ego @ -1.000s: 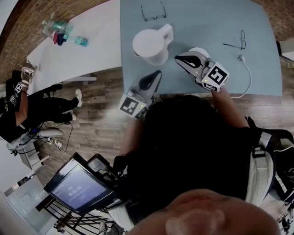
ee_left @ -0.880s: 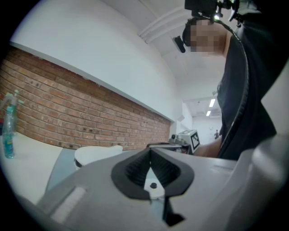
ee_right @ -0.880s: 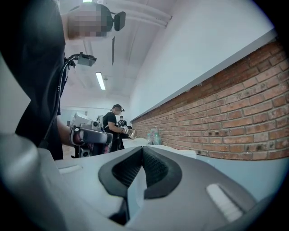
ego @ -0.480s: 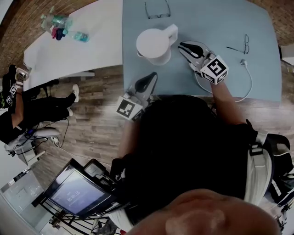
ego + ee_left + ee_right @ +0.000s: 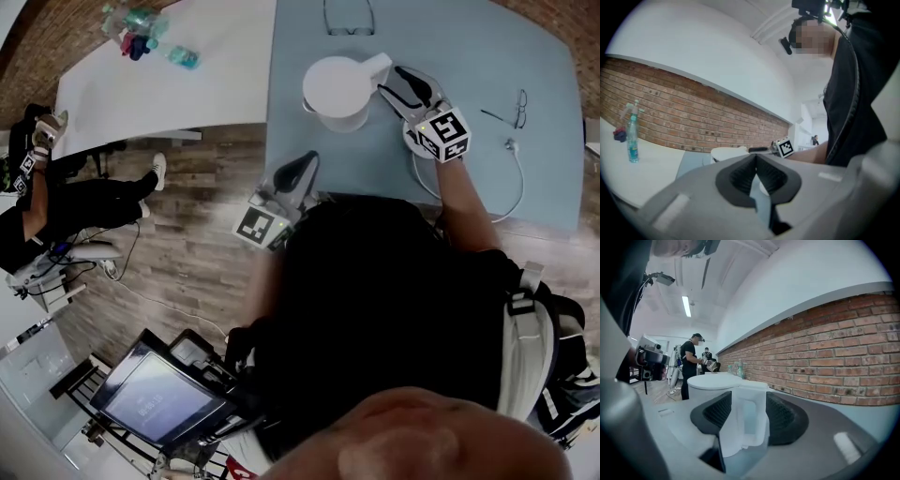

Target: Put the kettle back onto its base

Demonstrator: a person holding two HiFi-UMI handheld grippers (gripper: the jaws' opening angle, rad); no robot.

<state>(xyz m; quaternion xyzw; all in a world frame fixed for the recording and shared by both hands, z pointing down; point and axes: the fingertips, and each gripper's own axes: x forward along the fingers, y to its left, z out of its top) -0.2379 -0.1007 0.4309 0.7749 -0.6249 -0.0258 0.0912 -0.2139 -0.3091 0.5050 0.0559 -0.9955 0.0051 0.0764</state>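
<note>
The white kettle (image 5: 337, 91) stands on the blue-grey table (image 5: 469, 37), its handle (image 5: 377, 68) pointing right. My right gripper (image 5: 396, 75) is right beside that handle, and its jaws are opening. In the right gripper view the handle (image 5: 750, 420) sits in the gap between the dark pads (image 5: 785, 420), with the kettle body (image 5: 712, 385) behind it. The kettle's base is hidden under my right gripper; only its cord (image 5: 497, 211) and plug (image 5: 511, 145) show. My left gripper (image 5: 298, 173) is shut and holds nothing at the table's front edge.
Two pairs of glasses lie on the blue-grey table, one at the far edge (image 5: 347, 17) and one at the right (image 5: 518, 108). Bottles (image 5: 141, 28) stand on a white table (image 5: 141, 103) to the left. A person (image 5: 56, 216) sits at far left, with a monitor (image 5: 159, 398) below.
My right gripper moved up and left across the table to the kettle's handle, and its jaws went from shut to open. My left gripper shifted slightly along the table's front edge.
</note>
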